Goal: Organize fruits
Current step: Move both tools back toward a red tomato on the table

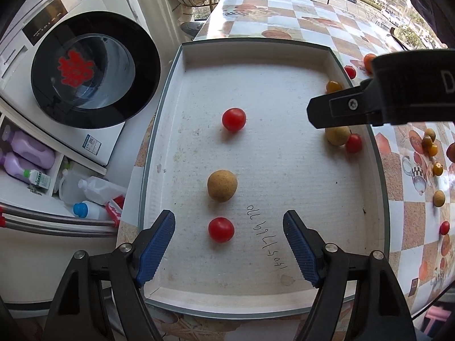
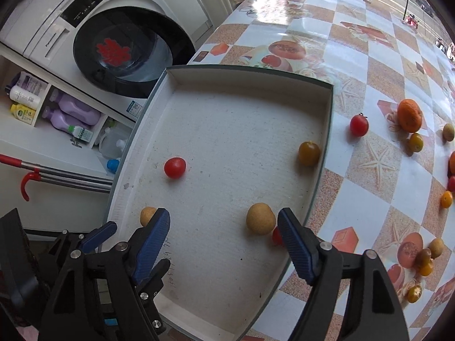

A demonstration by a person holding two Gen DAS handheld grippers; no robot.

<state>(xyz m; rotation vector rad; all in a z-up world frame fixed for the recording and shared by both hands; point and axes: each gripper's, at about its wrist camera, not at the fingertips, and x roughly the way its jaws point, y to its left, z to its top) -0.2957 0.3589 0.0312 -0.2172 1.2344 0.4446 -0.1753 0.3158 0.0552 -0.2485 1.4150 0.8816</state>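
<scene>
Two grippers hang over a shallow white tray (image 1: 327, 56) on the checkered tablecloth (image 2: 369, 56), with a front-loading washing machine (image 1: 93, 68) off to one side. Both stand wide with nothing between the pads: the left gripper (image 1: 229, 227) above a red cherry tomato (image 1: 221, 229) and a tan round fruit (image 1: 222, 185), the right gripper (image 2: 224, 226) beside another tan fruit (image 2: 260, 218). More small fruits lie loose on the cloth beyond the tray's edge, among them an orange (image 2: 409, 114).

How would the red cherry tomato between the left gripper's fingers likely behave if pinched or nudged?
The cherry tomato is round and lies free on the tray's flat floor, so a nudge would likely roll it. Its glossy skin suggests it may slip between ribbed pads; probably squashable.
</scene>
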